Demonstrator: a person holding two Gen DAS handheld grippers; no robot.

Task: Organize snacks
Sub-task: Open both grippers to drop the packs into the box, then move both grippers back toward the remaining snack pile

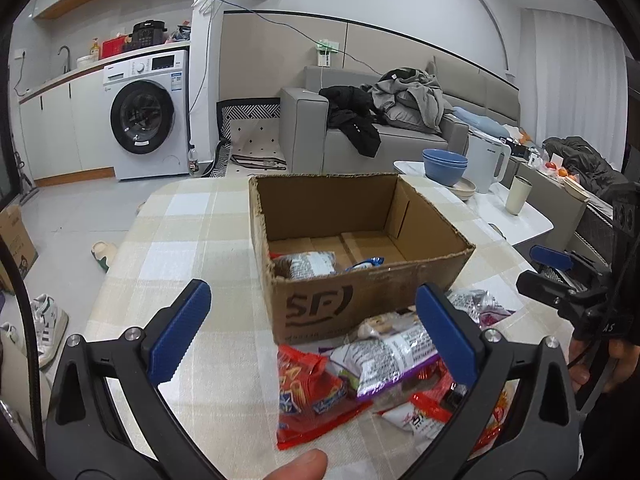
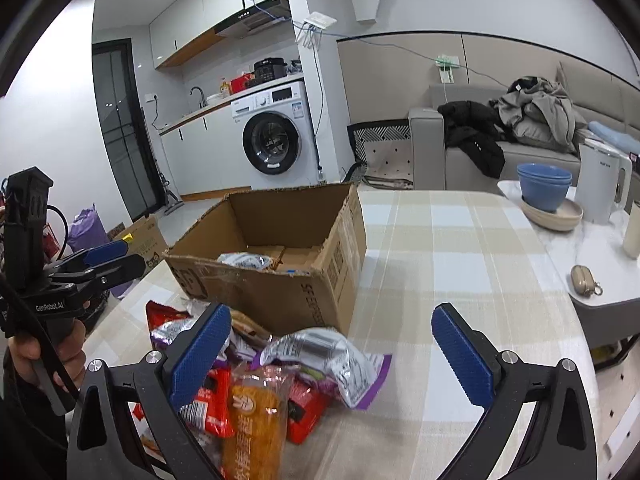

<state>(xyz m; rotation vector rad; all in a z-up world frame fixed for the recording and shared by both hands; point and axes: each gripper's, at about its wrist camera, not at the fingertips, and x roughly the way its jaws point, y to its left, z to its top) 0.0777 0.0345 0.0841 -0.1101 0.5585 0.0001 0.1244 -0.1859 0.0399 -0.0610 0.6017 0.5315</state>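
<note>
An open cardboard box stands on the checked tablecloth, with a silver snack bag and a blue packet lying inside. A loose pile of snacks lies in front of it: a silver-purple bag, a red bag, and in the right wrist view an orange bag and the silver-purple bag. My left gripper hangs open over the pile's left side, holding nothing. My right gripper is open above the pile's right side, also with nothing in it. Each gripper shows at the other view's edge.
Beyond the box, the cloth stretches to the right. A white side table carries stacked blue bowls, a white kettle, a cup and a small pouch. Behind are a sofa with clothes and a washing machine.
</note>
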